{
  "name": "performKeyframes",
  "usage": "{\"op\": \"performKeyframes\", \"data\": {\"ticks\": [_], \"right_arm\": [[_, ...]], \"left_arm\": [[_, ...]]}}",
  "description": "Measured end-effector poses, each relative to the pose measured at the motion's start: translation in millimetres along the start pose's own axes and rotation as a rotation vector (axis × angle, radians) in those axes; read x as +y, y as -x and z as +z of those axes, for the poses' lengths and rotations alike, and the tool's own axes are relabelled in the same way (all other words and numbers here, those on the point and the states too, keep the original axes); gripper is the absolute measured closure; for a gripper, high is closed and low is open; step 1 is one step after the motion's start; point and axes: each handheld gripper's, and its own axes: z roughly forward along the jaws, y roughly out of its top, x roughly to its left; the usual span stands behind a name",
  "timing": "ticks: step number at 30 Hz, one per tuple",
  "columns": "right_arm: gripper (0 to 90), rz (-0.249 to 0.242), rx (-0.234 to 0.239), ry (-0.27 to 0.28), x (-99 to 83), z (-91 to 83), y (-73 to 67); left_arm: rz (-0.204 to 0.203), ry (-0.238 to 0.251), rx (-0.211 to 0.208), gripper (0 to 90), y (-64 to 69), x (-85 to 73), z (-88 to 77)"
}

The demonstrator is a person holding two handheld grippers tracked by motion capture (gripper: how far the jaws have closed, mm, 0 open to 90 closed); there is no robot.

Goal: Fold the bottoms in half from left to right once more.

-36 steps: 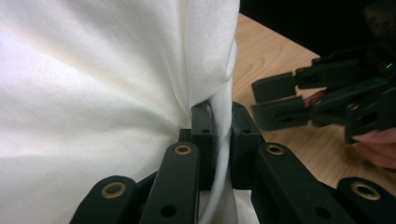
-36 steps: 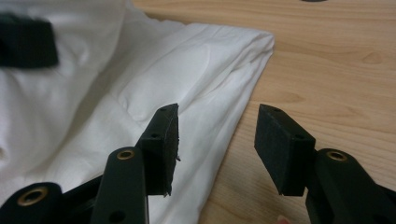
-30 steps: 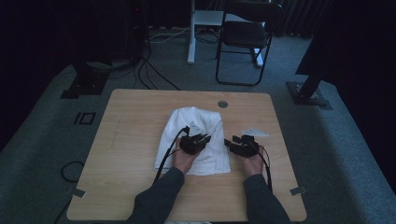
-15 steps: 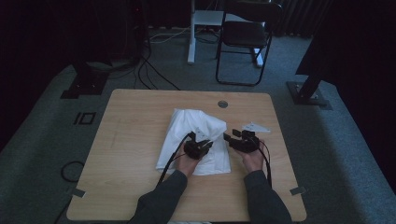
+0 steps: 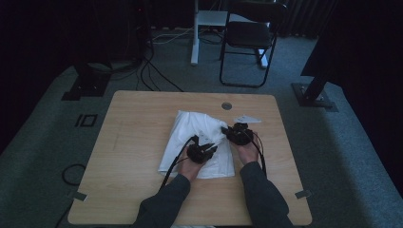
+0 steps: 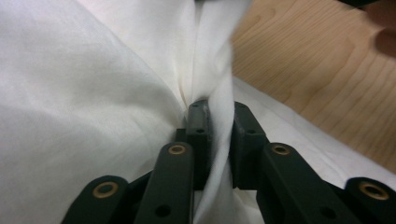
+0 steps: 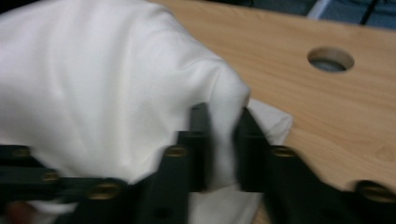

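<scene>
On the pale wooden table (image 5: 133,142), a crumpled white cloth (image 5: 195,130) lies near the middle, between and under 2 black grippers. At its near part, the left gripper (image 6: 219,126) pinches a raised fold of this fabric, its jaws having just eased slightly apart. Beside the cloth's far right edge, the right gripper (image 7: 223,135) has just been closing and now clamps a bunched corner. Beyond it sits a round hole (image 7: 330,59) in the tabletop.
</scene>
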Motion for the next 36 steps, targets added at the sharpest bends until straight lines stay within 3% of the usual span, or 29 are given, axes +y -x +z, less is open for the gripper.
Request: {"op": "performKeyframes", "data": {"ticks": [5, 8, 10, 11, 13, 16, 17, 20, 24, 27, 36], "right_arm": [[85.8, 0.024, -0.016, -0.045, -2.3, 14.1, 7.9], [85.5, 0.044, -0.024, -0.062, -4.7, 24.2, 12.8], [85.2, 0.051, -0.032, -0.069, -5.7, 27.1, 14.2], [85.2, 0.051, -0.032, -0.069, -5.7, 27.1, 14.2], [85.0, 0.054, -0.036, -0.076, -7.0, 28.9, 16.3], [85.1, 0.051, -0.035, -0.077, -7.0, 29.0, 17.9], [85.1, 0.051, -0.035, -0.077, -7.0, 29.0, 17.9], [85.1, 0.048, -0.036, -0.082, -7.1, 29.6, 18.5], [85.0, 0.045, -0.035, -0.09, -8.2, 31.4, 18.9], [85.0, 0.042, -0.038, -0.097, -8.8, 32.3, 18.5], [84.7, 0.041, -0.037, -0.11, -10.7, 34.0, 19.9]], "left_arm": [[-0.018, 0.015, -0.028, 66.3, 3.1, 5.4, -11.7], [-0.02, 0.074, -0.05, 61.6, 6.4, 16.8, -38.7], [-0.009, 0.111, -0.037, 59.6, 4.8, 22.9, -56.9], [-0.009, 0.111, -0.037, 58.6, 4.8, 22.9, -56.9], [0.003, 0.159, 0.025, 58.6, -5.1, 29.1, -82.5], [-0.006, 0.158, 0.094, 59.0, -20.7, 28.6, -97.9], [-0.006, 0.158, 0.094, 59.7, -20.7, 28.6, -97.9], [-0.029, 0.109, 0.122, 60.0, -37.0, 17.0, -101.1], [-0.017, 0.052, 0.135, 58.6, -42.0, 1.4, -91.1], [-0.029, 0.05, 0.13, 56.3, -43.8, -5.7, -85.1], [-0.014, 0.032, 0.133, 56.0, -46.8, -16.0, -72.9]]}}
